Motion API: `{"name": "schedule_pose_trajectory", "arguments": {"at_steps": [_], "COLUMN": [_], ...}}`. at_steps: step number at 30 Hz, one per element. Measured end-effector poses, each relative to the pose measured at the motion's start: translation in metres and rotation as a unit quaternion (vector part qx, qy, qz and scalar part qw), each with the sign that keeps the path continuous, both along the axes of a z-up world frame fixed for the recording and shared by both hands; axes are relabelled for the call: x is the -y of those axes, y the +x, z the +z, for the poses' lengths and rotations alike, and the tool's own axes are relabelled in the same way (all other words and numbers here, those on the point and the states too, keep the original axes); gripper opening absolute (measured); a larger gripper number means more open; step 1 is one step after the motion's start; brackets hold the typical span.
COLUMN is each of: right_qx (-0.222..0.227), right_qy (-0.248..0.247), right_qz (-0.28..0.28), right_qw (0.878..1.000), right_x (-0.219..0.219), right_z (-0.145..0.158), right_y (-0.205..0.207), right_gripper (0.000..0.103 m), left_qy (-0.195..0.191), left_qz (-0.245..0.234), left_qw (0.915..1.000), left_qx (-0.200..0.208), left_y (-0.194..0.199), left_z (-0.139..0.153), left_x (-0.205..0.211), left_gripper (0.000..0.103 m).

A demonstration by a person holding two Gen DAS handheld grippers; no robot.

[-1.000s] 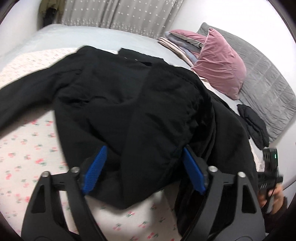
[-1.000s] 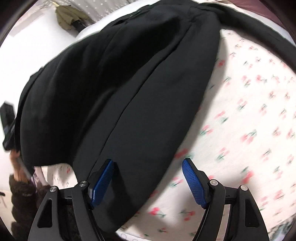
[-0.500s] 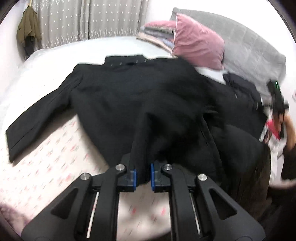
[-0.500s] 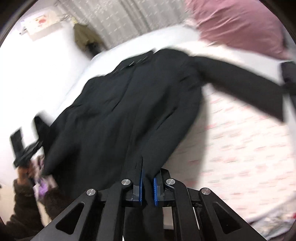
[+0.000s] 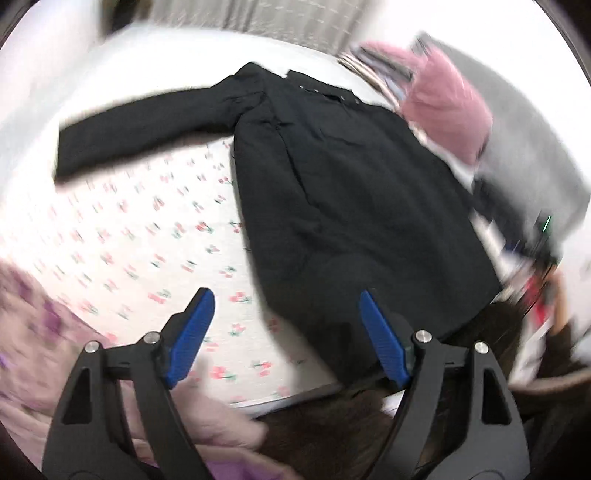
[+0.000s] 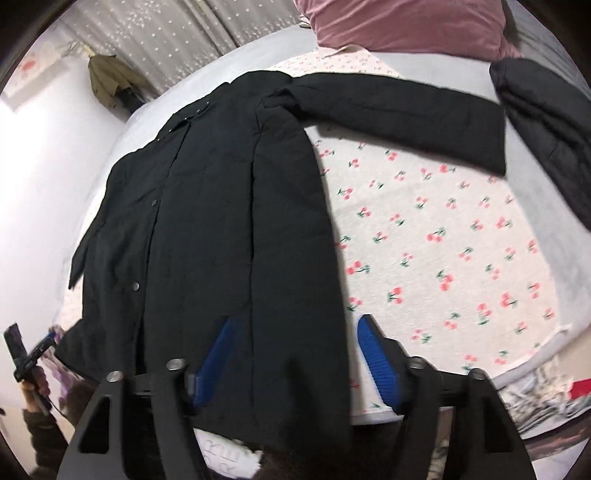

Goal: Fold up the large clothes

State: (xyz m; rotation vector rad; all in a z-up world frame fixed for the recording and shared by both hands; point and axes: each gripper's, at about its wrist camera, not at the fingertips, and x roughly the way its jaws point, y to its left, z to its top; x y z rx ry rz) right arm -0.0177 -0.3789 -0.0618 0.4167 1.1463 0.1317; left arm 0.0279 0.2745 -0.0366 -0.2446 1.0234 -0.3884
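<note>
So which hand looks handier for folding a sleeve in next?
Probably the right. Its open gripper sits over the coat hem, with the spread sleeve sharp on its side. The left gripper, also open, hovers mostly over bedsheet.

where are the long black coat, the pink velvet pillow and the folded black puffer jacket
long black coat [image 6: 229,229]: right wrist view, on its front body panel
pink velvet pillow [image 6: 399,22]: right wrist view, on its face
folded black puffer jacket [image 6: 546,110]: right wrist view, on its quilted top
</note>
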Motion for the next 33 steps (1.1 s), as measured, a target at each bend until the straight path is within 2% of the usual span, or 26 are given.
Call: {"name": "schedule_pose_trajectory", "arguments": {"at_steps": [2,3,4,7,8,9,10,11,13,15,16,17,18,19,20,22,24,27,29,31,33], "right_qx": [-0.013,-0.021,-0.030,-0.049,-0.053,-0.058,-0.062,-0.062,-0.059,-0.057,-0.058,-0.060,-0.063,-0.071,-0.077,-0.080,-0.064,-0.021,0.002,0.017,0.020], "right_qy": [0.005,0.006,0.001,-0.032,-0.036,-0.037,-0.035,-0.036,-0.037,-0.038,-0.038,-0.039,-0.044,-0.053,-0.061,-0.062,-0.068,-0.090,-0.098,-0.092,-0.084], "right_qz": [0.007,0.010,0.013,0.018,0.017,0.017,0.015,0.015,0.016,0.018,0.019,0.020,0.020,0.020,0.017,0.008,-0.005,-0.006,-0.002,0.012,0.021], "right_qw": [1.000,1.000,0.999,0.998,0.998,0.998,0.997,0.997,0.997,0.997,0.997,0.997,0.997,0.996,0.995,0.995,0.996,0.996,0.995,0.996,0.996], "right_x": [-0.006,-0.011,-0.016,-0.027,-0.028,-0.029,-0.029,-0.029,-0.028,-0.027,-0.026,-0.024,-0.023,-0.022,-0.022,-0.018,-0.017,-0.024,-0.033,-0.049,-0.070], "right_z": [-0.014,-0.020,-0.026,-0.040,-0.044,-0.047,-0.051,-0.053,-0.053,-0.053,-0.053,-0.053,-0.055,-0.057,-0.058,-0.057,-0.047,-0.024,-0.012,-0.007,-0.006], "right_y": [0.002,0.004,0.007,0.012,0.014,0.015,0.017,0.017,0.016,0.014,0.013,0.012,0.012,0.012,0.014,0.015,0.014,0.017,0.026,0.041,0.063], "right_gripper": [0.071,0.071,0.071,0.071,0.071,0.071,0.071,0.071,0.071,0.071,0.071,0.071,0.071,0.071,0.071,0.071,0.071,0.071,0.071,0.071,0.071], "left_qy": [-0.048,-0.058,-0.069,-0.086,-0.092,-0.107,-0.105,-0.098,-0.097,-0.056,-0.001,0.036,0.062,0.064,0.056,0.081,0.116,0.149,0.161,0.156,0.150], "left_qz": [0.019,0.021,0.023,0.005,-0.004,-0.019,-0.034,-0.047,-0.057,-0.044,-0.029,-0.023,-0.020,-0.018,-0.018,-0.009,-0.009,-0.010,-0.022,-0.032,-0.038], "left_qw": [0.9970,0.9954,0.9915,0.9833,0.9807,0.9778,0.9795,0.9829,0.9885,0.9930,0.9933,0.9898,0.9811,0.9779,0.9804,0.9833,0.9861,0.9881,0.9867,0.9863,0.9866], "left_qx": [-0.057,-0.074,-0.107,-0.160,-0.172,-0.179,-0.168,-0.149,-0.101,-0.094,-0.112,-0.136,-0.182,-0.198,-0.188,-0.163,-0.118,-0.035,0.014,0.042,0.051], "left_y": [0.017,0.013,0.021,0.030,0.027,0.023,0.019,0.009,-0.008,-0.018,-0.024,-0.027,-0.031,-0.033,-0.034,-0.034,-0.036,-0.027,-0.014,0.002,0.026], "left_z": [-0.019,-0.027,-0.039,-0.062,-0.065,-0.064,-0.059,-0.047,-0.024,-0.025,-0.037,-0.052,-0.076,-0.085,-0.080,-0.063,-0.044,-0.010,0.000,0.003,-0.003], "left_x": [-0.001,0.006,0.012,0.035,0.042,0.051,0.058,0.060,0.053,0.040,0.032,0.028,0.022,0.019,0.017,0.020,0.027,0.041,0.055,0.070,0.084], "left_gripper": [0.081,0.081,0.081,0.081,0.076,0.045,0.024,0.010,0.010,0.009,0.009,0.010,0.012,0.012,0.015,0.024,0.046,0.063,0.069,0.072,0.073]}}
